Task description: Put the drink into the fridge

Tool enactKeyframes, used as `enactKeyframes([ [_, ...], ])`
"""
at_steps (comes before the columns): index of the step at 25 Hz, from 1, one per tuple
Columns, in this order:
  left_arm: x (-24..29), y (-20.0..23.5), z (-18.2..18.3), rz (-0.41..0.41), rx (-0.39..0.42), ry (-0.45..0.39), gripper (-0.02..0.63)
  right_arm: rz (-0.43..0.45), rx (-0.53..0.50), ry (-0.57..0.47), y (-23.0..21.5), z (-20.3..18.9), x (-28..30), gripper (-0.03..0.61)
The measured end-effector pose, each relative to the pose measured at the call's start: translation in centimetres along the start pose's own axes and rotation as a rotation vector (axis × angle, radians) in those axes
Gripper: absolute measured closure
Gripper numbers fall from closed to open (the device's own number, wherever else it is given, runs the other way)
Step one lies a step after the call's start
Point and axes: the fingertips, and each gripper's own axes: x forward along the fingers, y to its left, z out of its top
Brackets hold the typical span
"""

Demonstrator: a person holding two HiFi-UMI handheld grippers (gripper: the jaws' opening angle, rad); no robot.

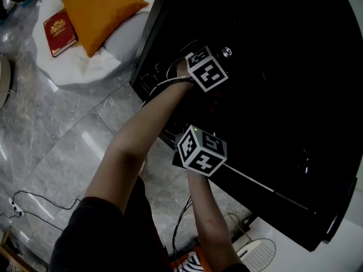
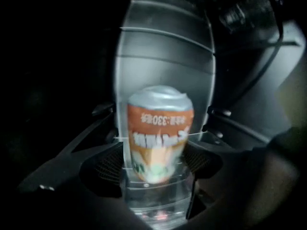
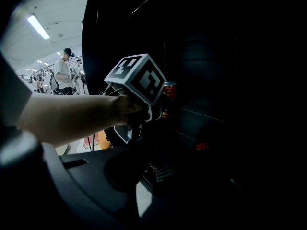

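An orange drink can (image 2: 159,138) with a silver end stands on a clear shelf (image 2: 158,202) inside the dark fridge (image 1: 272,95). My left gripper (image 2: 159,150) has a jaw on either side of the can, spread wide, and the pads do not seem to press on it. From the head view only its marker cube (image 1: 207,67) shows, reaching into the fridge. My right gripper's cube (image 1: 201,151) sits nearer, at the fridge's edge. The right gripper view is too dark to show how its jaws stand. That view shows the left gripper's cube (image 3: 139,78).
A red can (image 3: 169,89) and another red item (image 3: 201,146) sit on fridge shelves. Outside, a white pouf (image 1: 85,61) carries an orange cushion (image 1: 102,10) and a red book (image 1: 59,32). A cable (image 1: 34,200) lies on the marble floor. People (image 3: 62,73) stand far off.
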Motion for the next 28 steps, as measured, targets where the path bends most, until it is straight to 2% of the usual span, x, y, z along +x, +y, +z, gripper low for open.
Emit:
enactKeyframes([
  [3, -1.8, -0.3, -0.3, -0.046, -0.076, -0.023, 0.232, -0.009, 0.007, -0.007, 0.0, 0.3, -0.5, 0.560],
  [5, -3.1, -0.3, -0.1, -0.060, -0.095, -0.042, 0.232, -0.007, 0.009, -0.019, 0.2, 0.6, -0.8, 0.560],
  [16, -9.7, -2.1, 1.1, -0.080, -0.033, -0.097, 0.235, -0.020, 0.015, -0.054, 1.4, 1.3, -3.0, 0.560],
  [26, -16.0, -2.4, -0.3, -0.018, -0.078, -0.159, 0.463, -0.012, 0.039, -0.122, 2.1, 2.8, -6.2, 0.560],
  [28, -16.9, -2.5, -0.4, -0.016, -0.080, -0.163, 0.489, -0.020, 0.039, -0.126, 2.1, 2.9, -6.6, 0.560],
])
